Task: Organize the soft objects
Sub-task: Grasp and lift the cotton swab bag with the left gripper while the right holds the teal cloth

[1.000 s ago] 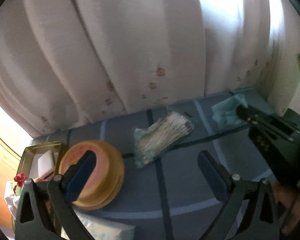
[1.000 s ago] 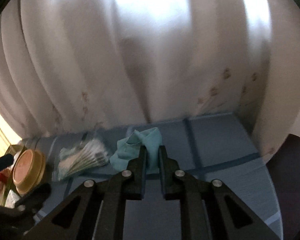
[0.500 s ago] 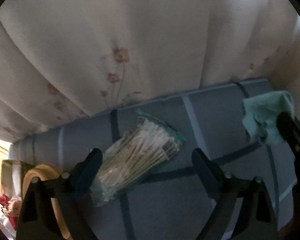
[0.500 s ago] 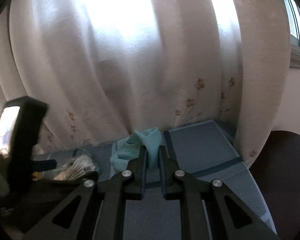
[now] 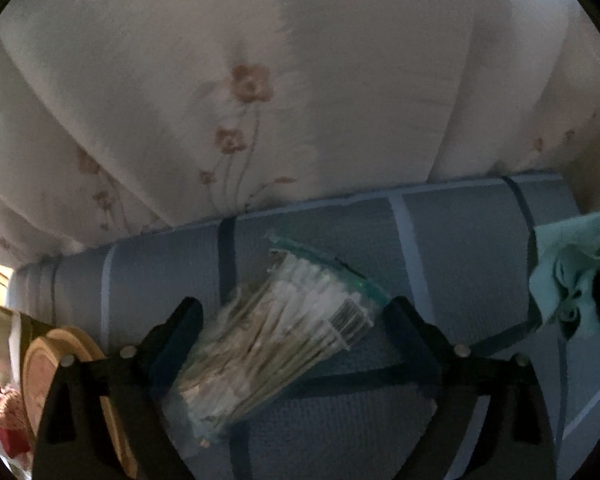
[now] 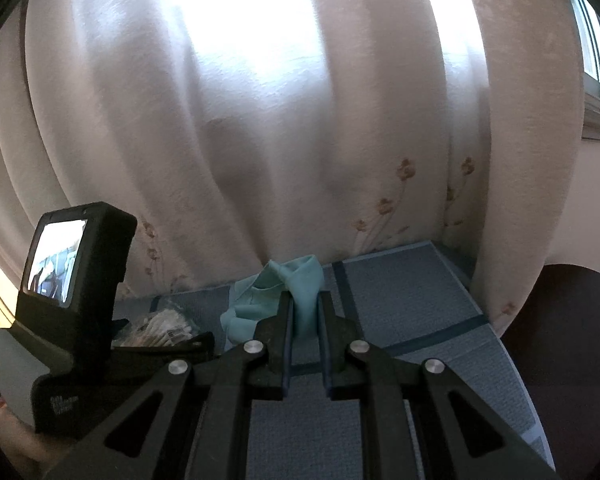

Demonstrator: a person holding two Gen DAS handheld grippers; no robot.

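Note:
A clear bag of cotton swabs (image 5: pixel 284 336) lies on the blue checked cloth (image 5: pixel 460 248). My left gripper (image 5: pixel 292 316) is open, its fingers on either side of the bag, just above it. My right gripper (image 6: pixel 305 304) is shut on a teal cloth (image 6: pixel 300 284) and holds it up off the surface; the cloth also shows at the right edge of the left wrist view (image 5: pixel 568 264). The bag shows in the right wrist view (image 6: pixel 160 326) behind the left gripper's body.
A floral curtain (image 5: pixel 300 100) hangs close behind the surface. A round wooden box with a pink lid (image 5: pixel 48 376) and a tin (image 5: pixel 4 332) sit at the far left. A dark round chair or table (image 6: pixel 572 352) stands at the right.
My left gripper has moved forward and right from the round box to straddle the swab bag. My right gripper stays shut on the teal cloth and has lifted it slightly.

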